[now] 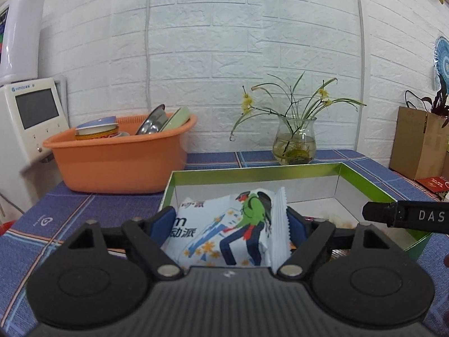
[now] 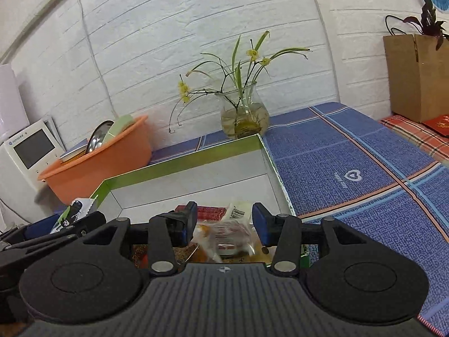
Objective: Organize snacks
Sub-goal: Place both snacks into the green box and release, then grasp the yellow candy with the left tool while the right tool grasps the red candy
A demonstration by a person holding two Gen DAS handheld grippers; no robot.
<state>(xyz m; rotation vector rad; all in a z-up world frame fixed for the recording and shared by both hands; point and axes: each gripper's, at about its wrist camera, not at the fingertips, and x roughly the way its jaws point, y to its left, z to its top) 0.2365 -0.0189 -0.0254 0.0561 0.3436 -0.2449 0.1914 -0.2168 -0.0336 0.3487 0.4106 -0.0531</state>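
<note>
Above the near left corner of the green-rimmed box [image 1: 362, 179], a white snack packet [image 1: 224, 230] printed with a hiker figure is being held between the blue pads of the left gripper [image 1: 230, 224], its jaws closed narrowly on the packet's sides. The packet's long axis is lying along the fingers, pointing into the box, with the serrated seal standing up by the right pad. It is judged that only a short lowering is separating the packet from the box floor. The right gripper [image 2: 224, 223] is being held over the near right part of the box with its jaws wide and nothing clamped; a clear-wrapped snack [image 2: 224, 236] is lying directly beneath and between them, touching neither pad as far as can be told. One packet is being carried; several wrapped snacks, not countable, are lying inside. One box is being filled.
</note>
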